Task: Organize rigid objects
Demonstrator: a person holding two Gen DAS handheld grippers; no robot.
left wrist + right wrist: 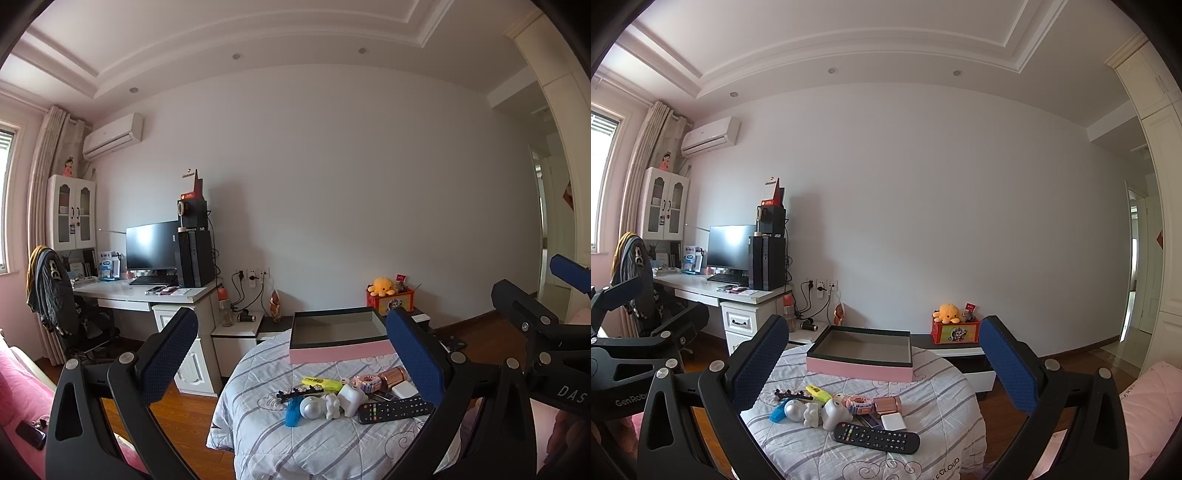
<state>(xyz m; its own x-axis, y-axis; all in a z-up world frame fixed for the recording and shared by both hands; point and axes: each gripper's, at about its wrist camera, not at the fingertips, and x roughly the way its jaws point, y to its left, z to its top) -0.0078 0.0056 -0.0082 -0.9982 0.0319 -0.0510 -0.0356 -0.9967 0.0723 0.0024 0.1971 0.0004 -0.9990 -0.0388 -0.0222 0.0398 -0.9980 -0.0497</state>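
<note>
Many trinkets point(827, 406) before pink box point(858, 367)

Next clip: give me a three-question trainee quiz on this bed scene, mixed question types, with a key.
1. True or false: the pink box already holds the remote control.
2. Multiple choice: the left gripper and right gripper are A) both shut on items, B) both open and holding nothing, C) one open, one shut.
3. Fill in: the yellow plush octopus sits on top of a ____ box beyond the bed.

Key
1. False: the box is empty, and the remote lies on the striped quilt with the other small items.
2. B
3. red
</note>
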